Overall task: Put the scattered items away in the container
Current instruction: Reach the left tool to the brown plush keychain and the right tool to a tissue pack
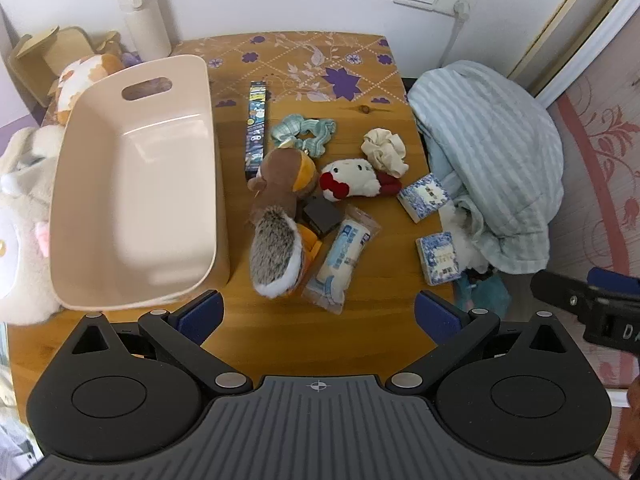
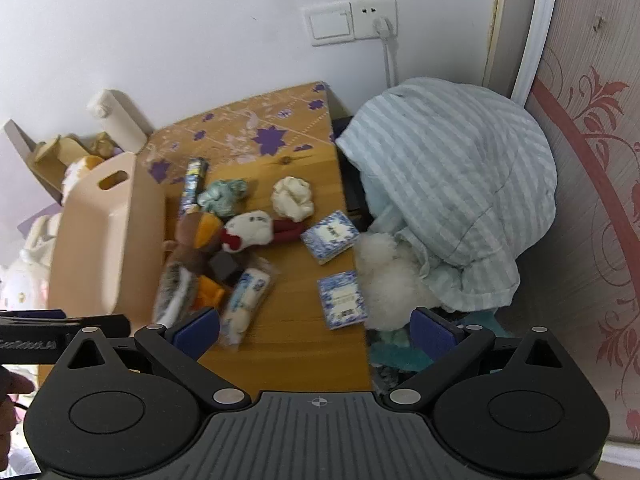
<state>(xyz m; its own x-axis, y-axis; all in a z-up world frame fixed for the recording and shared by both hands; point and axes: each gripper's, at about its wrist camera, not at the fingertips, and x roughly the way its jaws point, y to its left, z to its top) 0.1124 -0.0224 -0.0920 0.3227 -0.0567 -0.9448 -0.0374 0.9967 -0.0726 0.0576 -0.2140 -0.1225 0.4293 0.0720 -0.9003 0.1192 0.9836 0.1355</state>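
Basket (image 1: 100, 184) is flanked by plush squirrel (image 1: 280, 216), tissue pack (image 1: 344, 256); left gripper (image 1: 318, 312) and right gripper (image 2: 316, 330) are held spread wide, nothing gripped.

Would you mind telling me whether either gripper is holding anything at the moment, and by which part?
Nothing is held. The left gripper and the right gripper both stand wide open above the table, with nothing between their pads.
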